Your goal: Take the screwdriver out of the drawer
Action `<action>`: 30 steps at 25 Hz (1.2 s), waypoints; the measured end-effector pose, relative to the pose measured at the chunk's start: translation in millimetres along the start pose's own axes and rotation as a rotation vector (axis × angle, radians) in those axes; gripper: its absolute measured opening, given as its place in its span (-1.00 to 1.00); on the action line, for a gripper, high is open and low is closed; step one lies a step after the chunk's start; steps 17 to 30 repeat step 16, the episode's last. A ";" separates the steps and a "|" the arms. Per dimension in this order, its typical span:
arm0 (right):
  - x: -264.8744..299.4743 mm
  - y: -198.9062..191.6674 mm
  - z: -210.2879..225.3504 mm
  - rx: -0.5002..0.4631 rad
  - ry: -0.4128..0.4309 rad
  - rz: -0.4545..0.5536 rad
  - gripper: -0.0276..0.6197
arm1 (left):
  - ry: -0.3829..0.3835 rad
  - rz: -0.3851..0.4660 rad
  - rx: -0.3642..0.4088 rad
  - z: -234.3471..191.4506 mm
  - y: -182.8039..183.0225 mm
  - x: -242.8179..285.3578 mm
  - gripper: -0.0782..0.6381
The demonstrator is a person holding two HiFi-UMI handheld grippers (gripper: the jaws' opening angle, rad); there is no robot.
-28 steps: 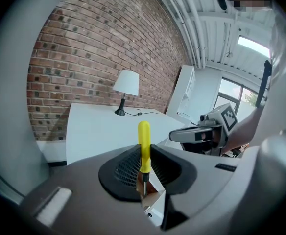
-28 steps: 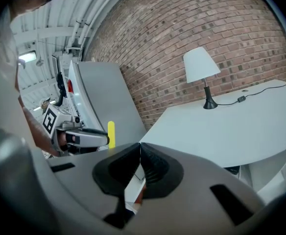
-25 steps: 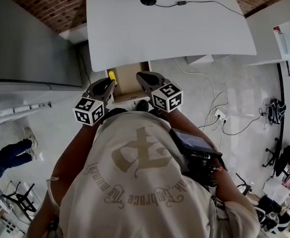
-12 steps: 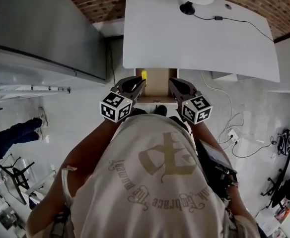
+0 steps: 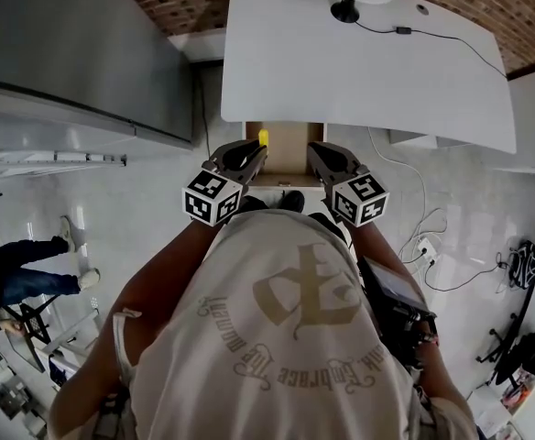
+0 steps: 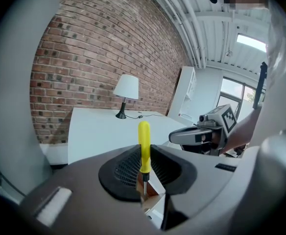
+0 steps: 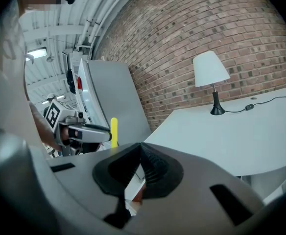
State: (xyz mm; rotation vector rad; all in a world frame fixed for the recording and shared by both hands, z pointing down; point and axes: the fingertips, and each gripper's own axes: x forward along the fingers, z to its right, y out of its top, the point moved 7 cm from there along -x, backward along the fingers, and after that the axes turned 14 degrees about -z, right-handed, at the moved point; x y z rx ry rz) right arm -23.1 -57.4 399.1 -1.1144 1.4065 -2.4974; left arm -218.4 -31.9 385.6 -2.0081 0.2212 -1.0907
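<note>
Left gripper (image 6: 144, 155) clamps my yellow screwdriver (image 6: 143, 136) by its handle, tip down. I'd lift it straight clear of the drawer (image 5: 290, 149), keeping the closed, empty right gripper (image 7: 140, 155) aside.

- Head view: sits above the person's shoulders and points steeply down, with the left tool (image 5: 254, 150) and right tool (image 5: 318, 150) close below and the white table (image 5: 368, 62) just past them.
- Left gripper view: rides right on its tool, super close, and looks along the jaws toward the brick wall (image 6: 99, 48) and the lamp (image 6: 126, 88).
- Right gripper view: same deal, mirrored.
- All three share the table and lamp, and each tool cam catches the other tool.
</note>
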 end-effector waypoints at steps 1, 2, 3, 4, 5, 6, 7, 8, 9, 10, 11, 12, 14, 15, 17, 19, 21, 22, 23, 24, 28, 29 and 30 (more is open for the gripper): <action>0.1 -1.5 1.0 0.001 0.002 -0.003 -0.90 | 0.003 -0.002 -0.003 0.2 -1.1 0.9 -0.62; 0.5 -3.1 2.0 0.003 0.005 -0.005 -0.90 | 0.007 -0.004 -0.008 0.1 -2.3 1.7 -0.62; 1.0 -4.6 2.9 0.004 0.007 -0.008 -0.90 | 0.010 -0.005 -0.013 -0.2 -3.5 2.3 -0.62; 1.6 -6.0 3.6 0.005 0.010 -0.010 -0.90 | 0.013 -0.007 -0.018 -0.6 -4.6 2.8 -0.62; 2.1 -7.3 4.1 0.006 0.012 -0.011 -0.90 | 0.016 -0.008 -0.022 -1.0 -5.7 3.3 -0.62; 2.5 -8.4 4.5 0.008 0.013 -0.013 -0.90 | 0.019 -0.009 -0.025 -1.2 -6.5 3.8 -0.62; 2.7 -9.4 4.8 0.009 0.015 -0.014 -0.90 | 0.020 -0.010 -0.027 -1.4 -7.2 4.4 -0.62; 2.9 -10.4 4.9 0.010 0.016 -0.015 -0.90 | 0.022 -0.013 -0.028 -1.5 -7.8 5.0 -0.62; 3.0 -11.3 4.9 0.012 0.017 -0.016 -0.90 | 0.022 -0.015 -0.029 -1.4 -8.3 5.5 -0.62; 3.0 -12.3 4.9 0.013 0.018 -0.018 -0.90 | 0.023 -0.018 -0.029 -1.2 -8.7 6.0 -0.62; 2.8 -13.1 5.4 0.014 0.018 -0.020 -0.90 | 0.023 -0.020 -0.029 -0.8 -8.7 6.7 -0.62; 2.4 -13.6 6.2 0.014 0.019 -0.022 -0.90 | 0.023 -0.021 -0.029 -0.4 -8.4 7.5 -0.62; 1.4 -13.8 8.2 0.016 0.021 -0.023 -0.90 | 0.024 -0.023 -0.028 0.5 -7.1 9.3 -0.62; 0.9 -13.8 9.2 0.018 0.023 -0.023 -0.90 | 0.024 -0.024 -0.028 1.0 -6.4 10.2 -0.62; 0.3 -13.8 10.0 0.019 0.026 -0.022 -0.90 | 0.025 -0.025 -0.028 1.6 -5.7 11.2 -0.62; 0.3 -13.8 10.0 0.019 0.026 -0.022 -0.90 | 0.025 -0.025 -0.028 1.6 -5.7 11.2 -0.62; 0.3 -13.8 10.0 0.019 0.026 -0.022 -0.90 | 0.025 -0.025 -0.028 1.6 -5.7 11.2 -0.62; 0.3 -13.8 10.0 0.019 0.026 -0.022 -0.90 | 0.025 -0.025 -0.028 1.6 -5.7 11.2 -0.62; 0.3 -13.8 10.0 0.019 0.026 -0.022 -0.90 | 0.025 -0.025 -0.028 1.6 -5.7 11.2 -0.62; 0.3 -13.8 10.0 0.019 0.026 -0.022 -0.90 | 0.025 -0.025 -0.028 1.6 -5.7 11.2 -0.62; 0.3 -13.8 10.0 0.019 0.026 -0.022 -0.90 | 0.025 -0.025 -0.028 1.6 -5.7 11.2 -0.62; 0.3 -13.8 10.0 0.019 0.026 -0.022 -0.90 | 0.025 -0.025 -0.028 1.6 -5.7 11.2 -0.62; 0.3 -13.8 10.0 0.019 0.026 -0.022 -0.90 | 0.025 -0.025 -0.028 1.6 -5.7 11.2 -0.62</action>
